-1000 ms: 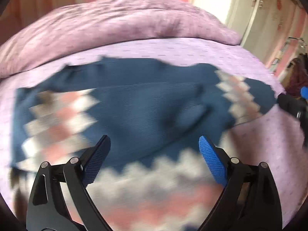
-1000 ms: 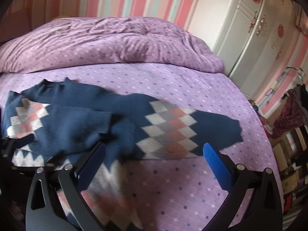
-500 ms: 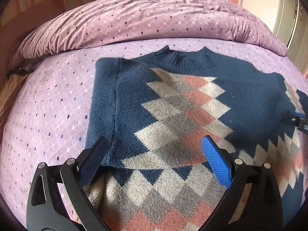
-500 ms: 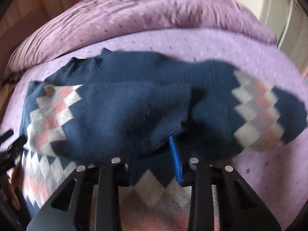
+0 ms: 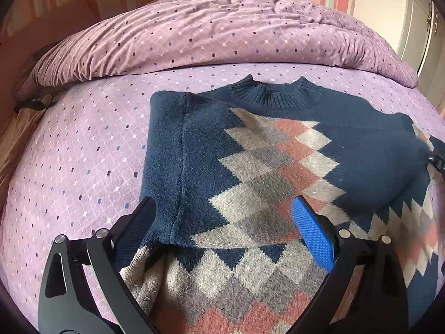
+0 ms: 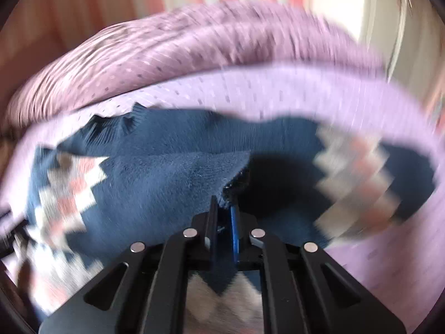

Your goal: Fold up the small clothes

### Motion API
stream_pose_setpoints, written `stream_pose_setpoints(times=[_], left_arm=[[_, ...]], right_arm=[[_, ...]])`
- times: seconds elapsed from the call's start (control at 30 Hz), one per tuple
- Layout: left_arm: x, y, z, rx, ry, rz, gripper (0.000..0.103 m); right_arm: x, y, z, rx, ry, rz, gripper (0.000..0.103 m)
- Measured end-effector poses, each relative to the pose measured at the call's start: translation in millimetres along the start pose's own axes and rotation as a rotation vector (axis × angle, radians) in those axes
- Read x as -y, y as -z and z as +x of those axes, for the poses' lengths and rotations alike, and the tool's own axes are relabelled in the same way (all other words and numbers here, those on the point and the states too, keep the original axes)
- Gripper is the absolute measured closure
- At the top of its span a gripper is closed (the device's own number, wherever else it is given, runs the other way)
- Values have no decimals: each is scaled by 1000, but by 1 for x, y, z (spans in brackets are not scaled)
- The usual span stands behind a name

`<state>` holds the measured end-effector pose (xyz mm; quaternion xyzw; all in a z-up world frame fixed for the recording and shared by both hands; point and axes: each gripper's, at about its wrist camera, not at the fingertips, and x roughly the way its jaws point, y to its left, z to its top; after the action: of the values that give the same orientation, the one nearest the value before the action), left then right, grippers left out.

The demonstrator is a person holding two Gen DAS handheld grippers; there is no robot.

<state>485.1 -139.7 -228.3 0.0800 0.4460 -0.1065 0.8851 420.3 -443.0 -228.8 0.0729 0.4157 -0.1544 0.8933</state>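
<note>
On the bedspread (image 5: 83, 153), right gripper (image 6: 223, 211) pinches sweater (image 6: 172, 178) edge (left gripper (image 5: 226, 231) spread).

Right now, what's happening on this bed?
A person with a gripper in each hand is folding a navy sweater with a diamond pattern on a purple bedspread. The left sleeve lies folded across the chest. The left gripper hovers open over it, holding nothing. The right gripper is shut on a navy edge of the sweater; that view is blurred.
</note>
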Motion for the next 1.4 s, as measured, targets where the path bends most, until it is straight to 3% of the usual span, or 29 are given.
stream_pose_setpoints(times=[0.1, 0.23, 0.33, 0.4, 0.43, 0.47, 0.53, 0.6, 0.7, 0.8, 1.0, 1.1, 1.17, 1.33, 1.37, 1.4], left_arm=[[-1, 1, 3, -9, -1, -3, 6], [-2, 5, 8, -18, -6, 2, 6], [-6, 8, 12, -30, -18, 12, 6], [-12, 8, 10, -25, -13, 1, 6], [-14, 8, 9, -20, -1, -4, 6], [-16, 8, 7, -15, 9, -8, 6], [-17, 7, 5, -2, 44, -11, 6], [-13, 7, 6, -1, 70, 10, 6], [-6, 11, 11, -8, 78, 35, 6], [-3, 20, 23, -38, 64, 50, 6], [1, 27, 27, -61, 44, 77, 6], [3, 19, 17, -58, 65, 59, 6], [6, 13, 10, -47, 77, 50, 6], [18, -4, -6, -22, 105, 35, 5], [22, -7, -10, -12, 106, 34, 4], [26, -10, -14, -4, 108, 34, 4]], right_arm=[[5, 8, -2, 24, 61, -50, 95], [19, 29, 40, -87, 67, -90, 95], [16, 32, 38, -96, 60, -120, 90], [25, 24, 19, -77, -16, -51, 69], [29, 19, 4, -33, -34, -28, 48], [29, 18, -6, 7, -37, -22, 37], [24, 10, -23, 61, -63, -36, 37], [16, 5, -17, 43, -70, -82, 38], [11, 11, 8, -48, -95, -106, 64], [7, 29, 30, -122, -84, -131, 65], [14, 37, 35, -116, -106, -107, 64], [15, 31, 13, -78, -115, -115, 52], [19, 25, -8, -21, -98, -123, 38], [63, 15, -53, 74, -28, -69, 31], [73, 15, -56, 77, -4, -59, 19], [87, 16, -58, 80, 32, -49, 15]])
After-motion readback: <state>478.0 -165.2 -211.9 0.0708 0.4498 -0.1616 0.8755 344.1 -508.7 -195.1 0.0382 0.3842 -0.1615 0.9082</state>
